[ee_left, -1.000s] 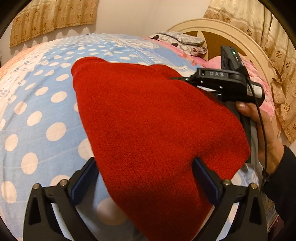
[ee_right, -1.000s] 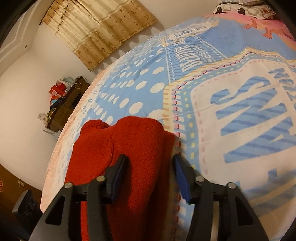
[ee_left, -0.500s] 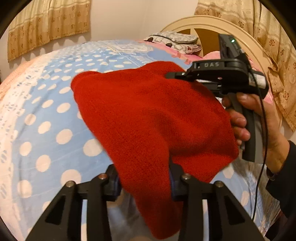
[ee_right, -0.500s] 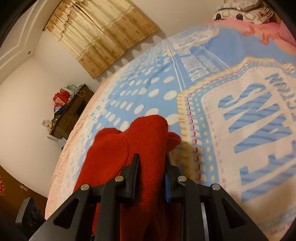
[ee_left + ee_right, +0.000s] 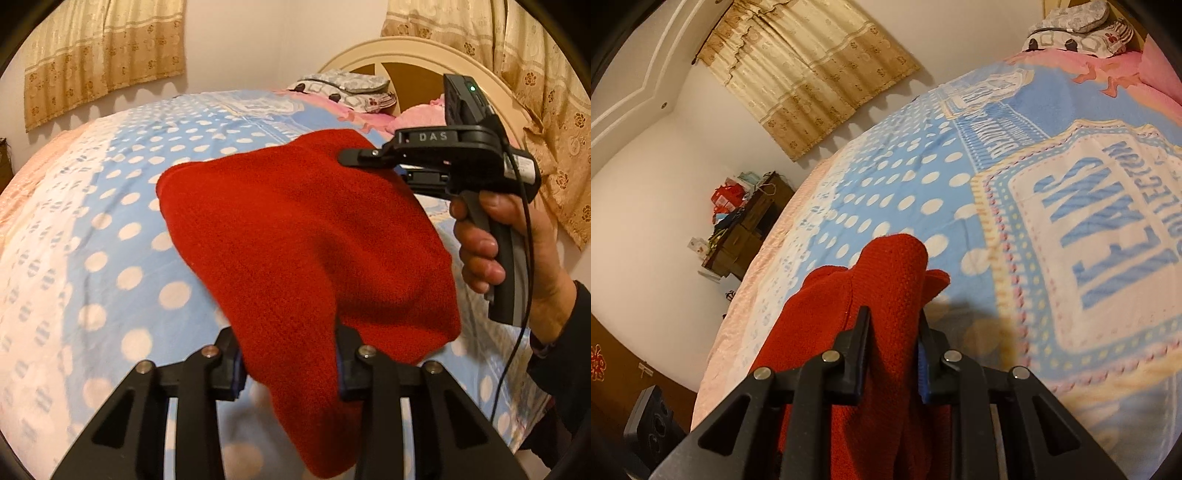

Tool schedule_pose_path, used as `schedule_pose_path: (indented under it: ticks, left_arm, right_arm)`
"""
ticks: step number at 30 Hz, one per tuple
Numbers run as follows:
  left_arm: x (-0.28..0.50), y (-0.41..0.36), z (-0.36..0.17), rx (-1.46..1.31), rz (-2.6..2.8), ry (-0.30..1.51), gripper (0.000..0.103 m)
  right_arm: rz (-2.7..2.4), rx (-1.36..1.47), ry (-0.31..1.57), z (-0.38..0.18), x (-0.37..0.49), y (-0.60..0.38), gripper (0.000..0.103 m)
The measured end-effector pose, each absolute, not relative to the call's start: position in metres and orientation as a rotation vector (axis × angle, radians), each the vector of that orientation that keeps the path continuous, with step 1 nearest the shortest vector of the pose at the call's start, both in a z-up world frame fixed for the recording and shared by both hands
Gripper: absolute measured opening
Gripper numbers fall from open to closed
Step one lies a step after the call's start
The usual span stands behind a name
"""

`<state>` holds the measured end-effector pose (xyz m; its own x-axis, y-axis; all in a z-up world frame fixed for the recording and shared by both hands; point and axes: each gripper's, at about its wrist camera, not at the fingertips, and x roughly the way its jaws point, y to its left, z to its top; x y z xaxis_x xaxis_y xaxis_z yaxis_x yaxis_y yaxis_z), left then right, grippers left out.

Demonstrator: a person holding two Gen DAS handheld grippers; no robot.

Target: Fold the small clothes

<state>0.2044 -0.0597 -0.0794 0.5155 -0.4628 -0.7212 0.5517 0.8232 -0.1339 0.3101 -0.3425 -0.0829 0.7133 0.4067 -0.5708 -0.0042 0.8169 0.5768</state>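
Over the bed (image 5: 92, 258), w/ its blue polka-dot cover, a red knit garment (image 5: 295, 240) hangs lifted between both grippers. L gripper (image 5: 290, 363) sits at the near edge of the left wrist view, jaws narrow and clamped on a bunched fold of the red knit; fabric spills down past the jaws at the bottom. Its jaws have just been closing, cloth between them. R gripper (image 5: 354, 158) shows in the same view at the far right, held by a hand (image 5: 495, 236) w/ a dark sleeve, tips biting the garment's far right corner. From the right wrist view the R gripper (image 5: 894, 332) is also narrow, pads pressed on a raised ridge of the red knit garment (image 5: 886, 295), which pokes up beyond the tips; it too has just been closing on the cloth. Garment's far left corner looks to rest on or just above the cover, can't tell which. Pillows (image 5: 343, 88) lie at the far end by a cream headboard (image 5: 424, 51). Curtains (image 5: 805, 74) hang on the far wall, and a dark cabinet (image 5: 746, 229) w/ clutter on top stands at the left.
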Motion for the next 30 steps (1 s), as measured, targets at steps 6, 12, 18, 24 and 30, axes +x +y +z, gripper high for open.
schedule_pose_path:
  ticks: [6,12,18,24,30]
  left_arm:
    - [0.181,-0.032,-0.073,0.106,-0.58,0.82,0.036]
    - [0.165,-0.003,-0.071,0.104,-0.52,0.817,0.036]
    - [0.152,0.027,-0.069,0.075,-0.464,0.809,0.036]
    - [0.138,0.053,-0.065,0.038,-0.424,0.794,0.036]
    - [0.125,0.078,-0.062,0.003,-0.381,0.78,0.036]
  right_arm:
    - [0.293,0.577,0.755,-0.08,0.295,-0.31,0.02]
    - [0.357,0.569,0.771,-0.081,0.291,-0.267,0.019]
    - [0.425,0.561,0.79,-0.081,0.292,-0.223,0.018]
    - [0.474,0.537,0.803,-0.079,0.293,-0.182,0.018]
    - [0.527,0.508,0.818,-0.075,0.295,-0.142,0.018]
